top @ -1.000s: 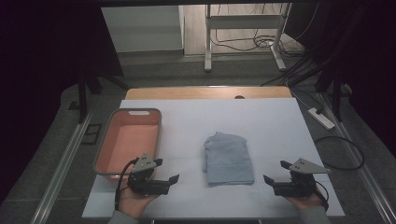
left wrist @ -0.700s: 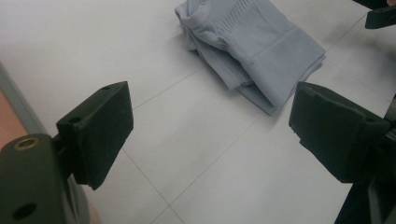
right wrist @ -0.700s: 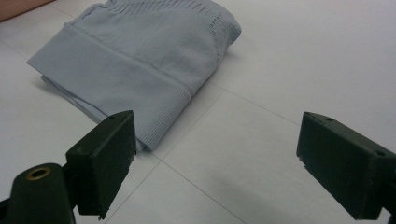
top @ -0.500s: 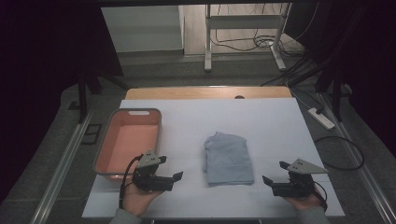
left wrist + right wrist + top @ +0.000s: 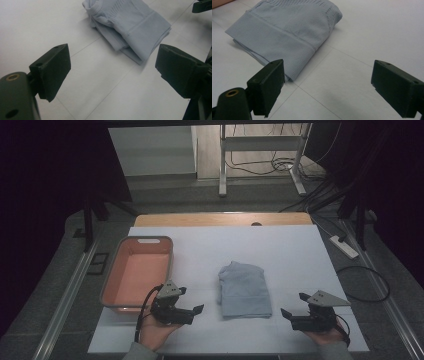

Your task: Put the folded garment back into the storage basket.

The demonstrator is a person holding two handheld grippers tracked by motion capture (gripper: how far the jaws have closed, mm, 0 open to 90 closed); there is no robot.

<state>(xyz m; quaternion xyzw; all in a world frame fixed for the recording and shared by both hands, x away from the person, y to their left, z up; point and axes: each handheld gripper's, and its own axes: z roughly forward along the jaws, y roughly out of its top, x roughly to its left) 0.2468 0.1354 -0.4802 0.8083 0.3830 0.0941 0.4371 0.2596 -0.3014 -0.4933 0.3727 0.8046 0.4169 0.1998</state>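
A folded pale blue knit garment (image 5: 244,290) lies on the white table (image 5: 280,250), near the front middle. My left gripper (image 5: 192,307) is held low at its left, open, jaws aimed at the garment (image 5: 130,27) with nothing between them. My right gripper (image 5: 293,306) is held at the garment's right, near the table's front edge, also open and empty. In the right gripper view the folded garment (image 5: 284,37) lies just beyond the left jaw. A small part of the right gripper (image 5: 202,5) shows at the top right of the left gripper view.
A salmon-pink tray (image 5: 120,280) stands at the left of the table, just behind my left gripper. Beyond the table are a wooden edge (image 5: 220,219), a metal stand (image 5: 260,160) and cables on the floor. A power strip (image 5: 344,246) lies off the right edge.
My left gripper has moved a little right toward the garment and turned to face it. The right gripper has stayed where it was.
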